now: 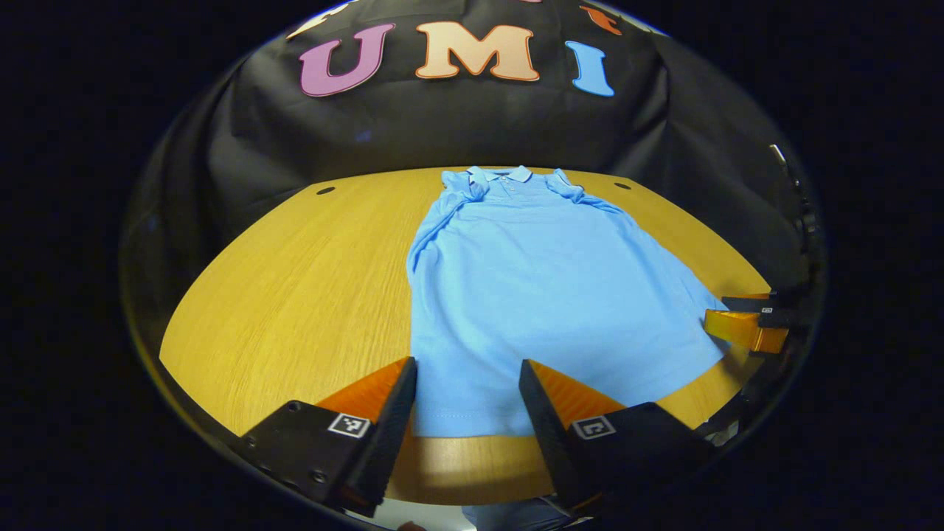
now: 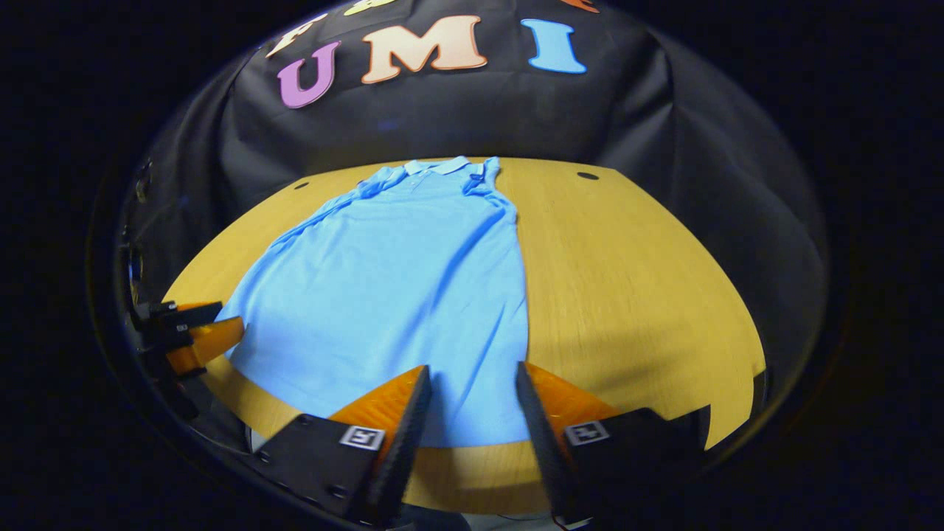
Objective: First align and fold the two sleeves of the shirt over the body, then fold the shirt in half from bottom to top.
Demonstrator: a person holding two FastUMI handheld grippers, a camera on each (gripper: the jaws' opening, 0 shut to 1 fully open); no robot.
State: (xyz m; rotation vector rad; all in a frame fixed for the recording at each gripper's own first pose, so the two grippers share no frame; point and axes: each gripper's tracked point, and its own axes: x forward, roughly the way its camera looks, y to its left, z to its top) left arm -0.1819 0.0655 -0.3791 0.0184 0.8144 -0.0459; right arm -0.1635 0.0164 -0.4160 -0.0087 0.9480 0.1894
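On the desk [image 1: 295, 280] the shirt [image 1: 531, 295] lies flat; left gripper [image 1: 468, 398] and right gripper [image 2: 472, 398] hover at its hem, fingers wide.

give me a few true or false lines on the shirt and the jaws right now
1. The shirt lies on the table with its collar at the far end. True.
2. The sleeves are already folded over the body. True.
3. The left gripper is shut on the hem. False: its jaws stand open over the hem's left corner.
4. The shirt is folded in half from bottom to top. False: it lies at full length.
5. The right gripper has its jaws open over the hem's right corner. True.
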